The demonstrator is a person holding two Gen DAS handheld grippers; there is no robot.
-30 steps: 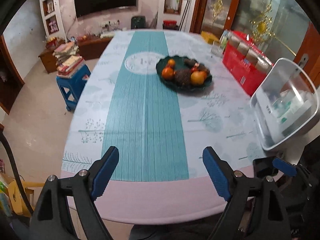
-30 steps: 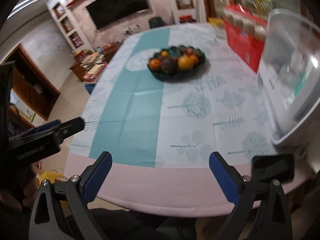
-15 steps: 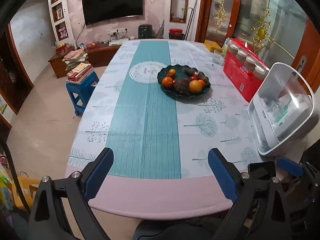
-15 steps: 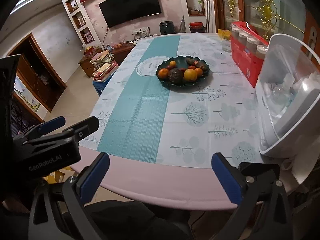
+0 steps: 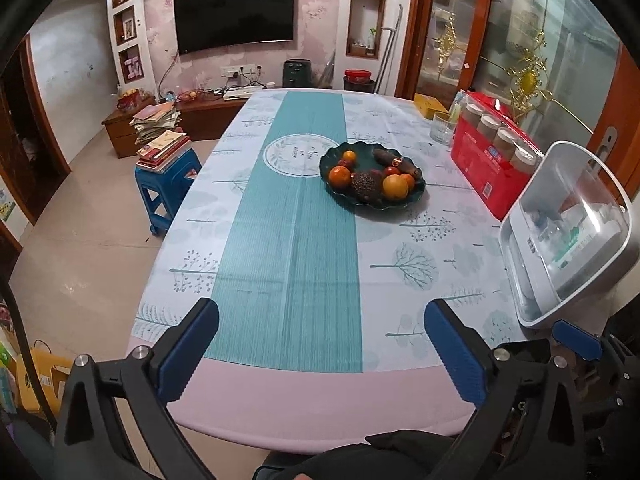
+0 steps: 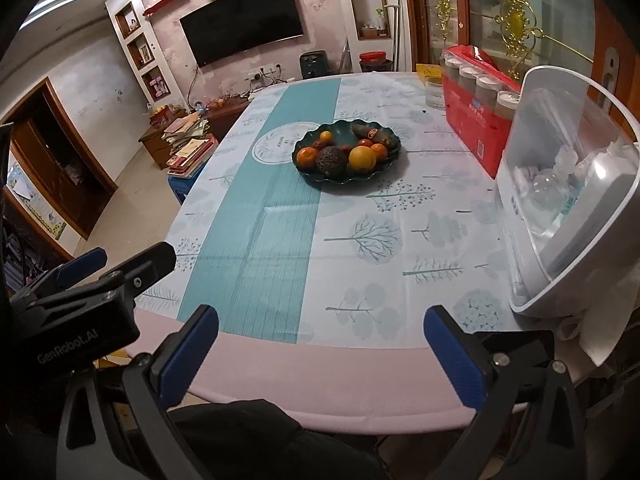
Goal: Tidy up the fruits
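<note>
A dark green scalloped plate sits mid-table and holds several fruits. Among them are a large orange, a second orange, a dark rough-skinned fruit and a long brown one. The plate also shows in the right wrist view. My left gripper hovers over the table's near edge, far from the plate, its jaws opening with nothing between them. My right gripper is beside it, open and empty. The left gripper also appears at the left of the right wrist view.
A red box of jars and a drinking glass line the table's right side. A white lidded container stands at the near right corner. A blue stool stacked with books stands on the floor to the left.
The left gripper's jaws have spread wider, and its view has drawn back and tipped up, so more of the room shows. The right jaws have widened slightly. The fruits have not moved.
</note>
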